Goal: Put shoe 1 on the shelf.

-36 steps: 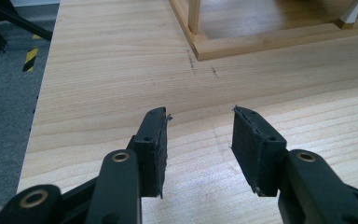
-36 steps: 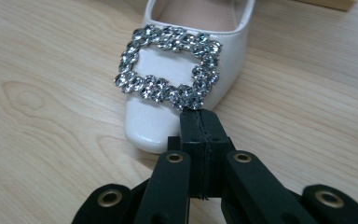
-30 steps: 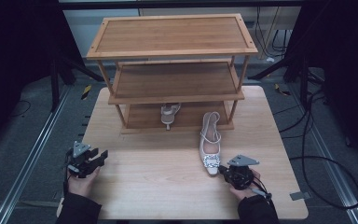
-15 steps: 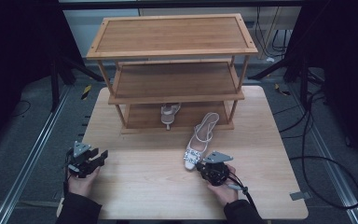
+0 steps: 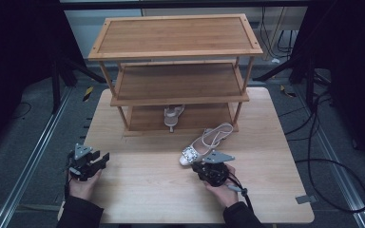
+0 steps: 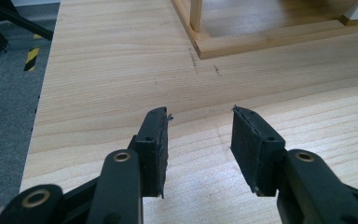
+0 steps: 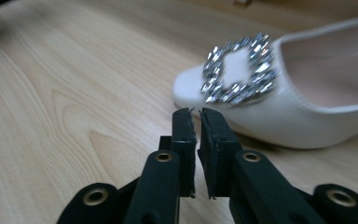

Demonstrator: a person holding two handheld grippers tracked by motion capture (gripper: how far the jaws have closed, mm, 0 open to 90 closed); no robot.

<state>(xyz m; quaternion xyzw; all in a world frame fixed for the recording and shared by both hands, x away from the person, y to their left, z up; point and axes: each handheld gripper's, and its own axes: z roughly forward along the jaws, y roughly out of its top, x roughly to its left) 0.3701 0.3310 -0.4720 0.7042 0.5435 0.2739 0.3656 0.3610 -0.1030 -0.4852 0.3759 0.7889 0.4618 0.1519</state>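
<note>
White buckled shoe has swung its toe away from the shoe rack; right gripper jaws, just cracking open, hold nothing; left gripper jaws wide, empty.

The white shoe is a slingback heel with a square rhinestone buckle on its toe. It lies on the table just in front of the shelf rack, seemingly upright, toe pointing away from the rack.
</note>
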